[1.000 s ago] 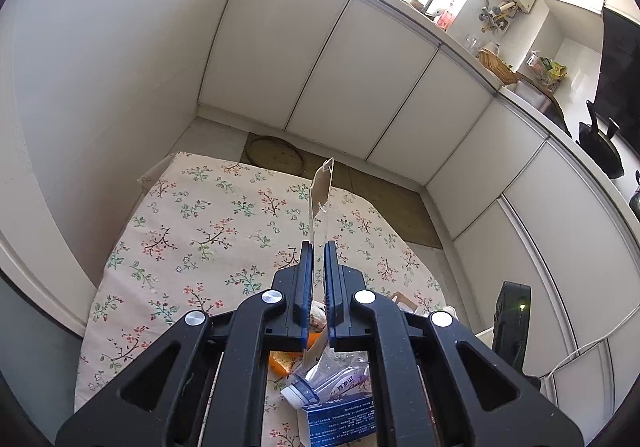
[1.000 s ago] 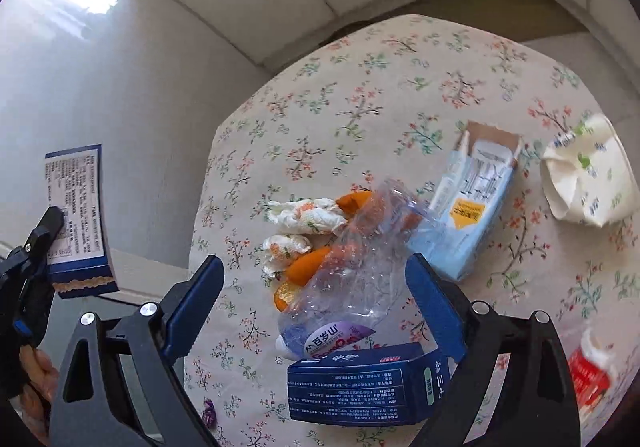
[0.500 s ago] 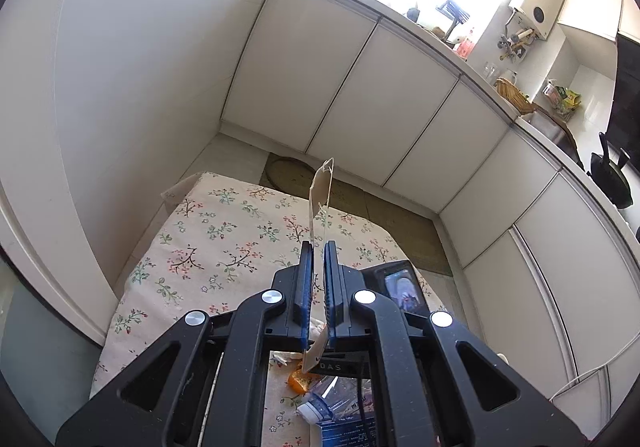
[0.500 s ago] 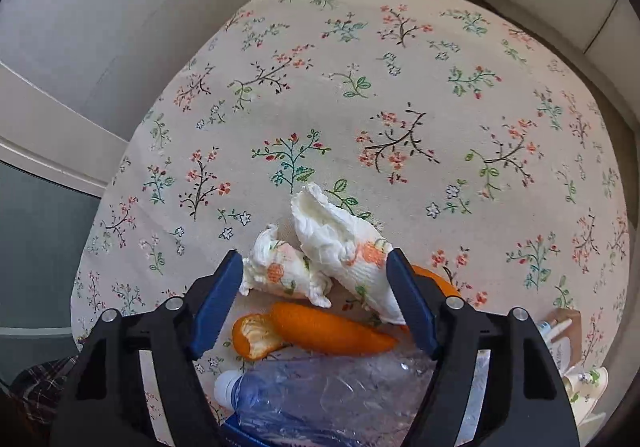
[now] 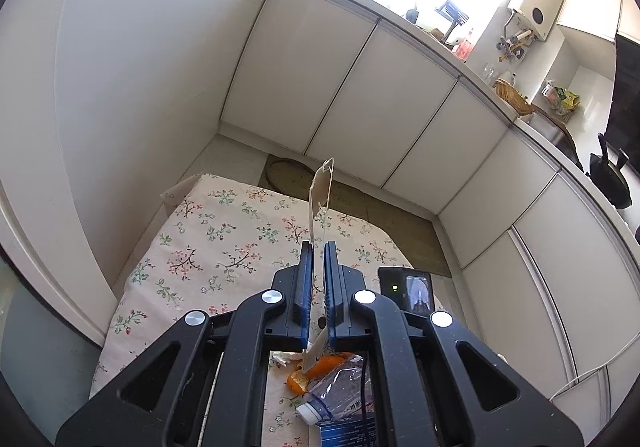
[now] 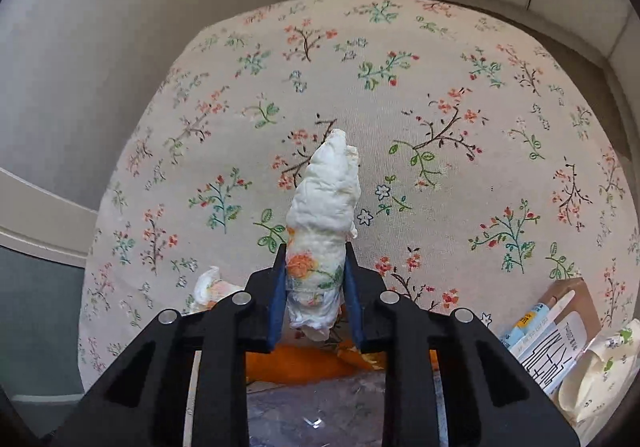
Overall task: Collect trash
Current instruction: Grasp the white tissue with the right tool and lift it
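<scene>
**Both grippers hold trash above the floral tablecloth**

Seen from the left wrist, the left gripper (image 5: 314,267) is closed narrowly on a flat card piece (image 5: 320,191), held edge-on. Its long axis runs straight out along the fingers, the far end pointing toward the white cabinets (image 5: 360,95) and the near end poking out behind the pads. Beneath the gripper lies the floral tablecloth (image 5: 224,239). At the cloth's near end, under the gripper body, sit an orange peel (image 5: 298,383), a clear plastic bottle (image 5: 336,399) with its white cap toward the left, and the corner of a blue box (image 5: 340,433). A small black device (image 5: 406,289) with a lit screen is at the cloth's right edge.

Next, from the right wrist, the right gripper (image 6: 315,267) clamps a crumpled paper napkin (image 6: 324,203) printed with an orange flower. The roll lies lengthwise between the fingers, its white tip pointing away over the tablecloth (image 6: 440,87). A second crumpled napkin (image 6: 210,289) rests on the cloth just left of the left finger. Orange peel (image 6: 296,365) lies under the gripper. At the cloth's right edge are a light-blue carton (image 6: 548,331) and a white wrapper (image 6: 596,371).
</scene>
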